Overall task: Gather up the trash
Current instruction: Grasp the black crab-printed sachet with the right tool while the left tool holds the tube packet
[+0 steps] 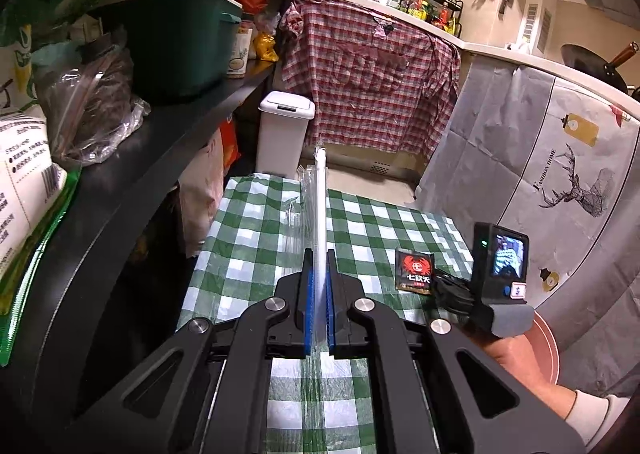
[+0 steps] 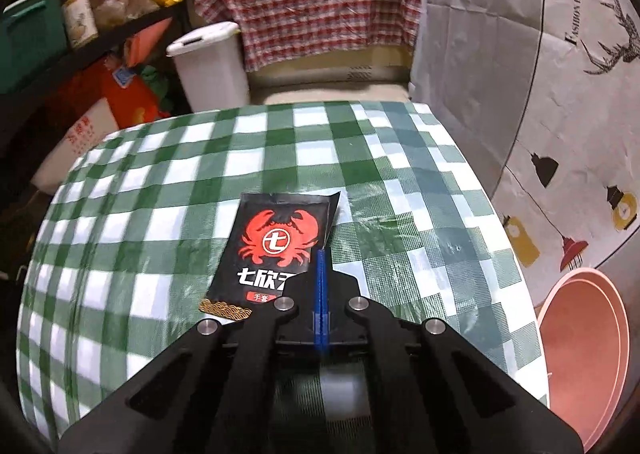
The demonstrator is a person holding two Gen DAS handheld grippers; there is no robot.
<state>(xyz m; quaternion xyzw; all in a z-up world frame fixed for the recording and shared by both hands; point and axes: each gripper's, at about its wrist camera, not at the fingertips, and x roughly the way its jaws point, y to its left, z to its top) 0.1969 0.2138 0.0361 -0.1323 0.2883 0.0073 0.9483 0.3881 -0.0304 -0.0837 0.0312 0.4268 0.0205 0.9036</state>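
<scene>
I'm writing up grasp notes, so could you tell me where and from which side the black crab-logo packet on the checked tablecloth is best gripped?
Judging from its pose, take the black crab-logo packet by its right edge, near the upturned top-right corner, coming from the near side. It lies flat on the tablecloth, so only that lifted edge offers the fingers a thin lip.

I see a green-and-white checked tablecloth (image 2: 180,181) under a black packet (image 2: 276,246) printed with a red crab and white characters. My gripper pads (image 2: 322,294) are blue. The bin (image 2: 208,61) is white, the hanging cloth (image 2: 304,1) red-and-white plaid, the basin (image 2: 580,334) pink.
</scene>
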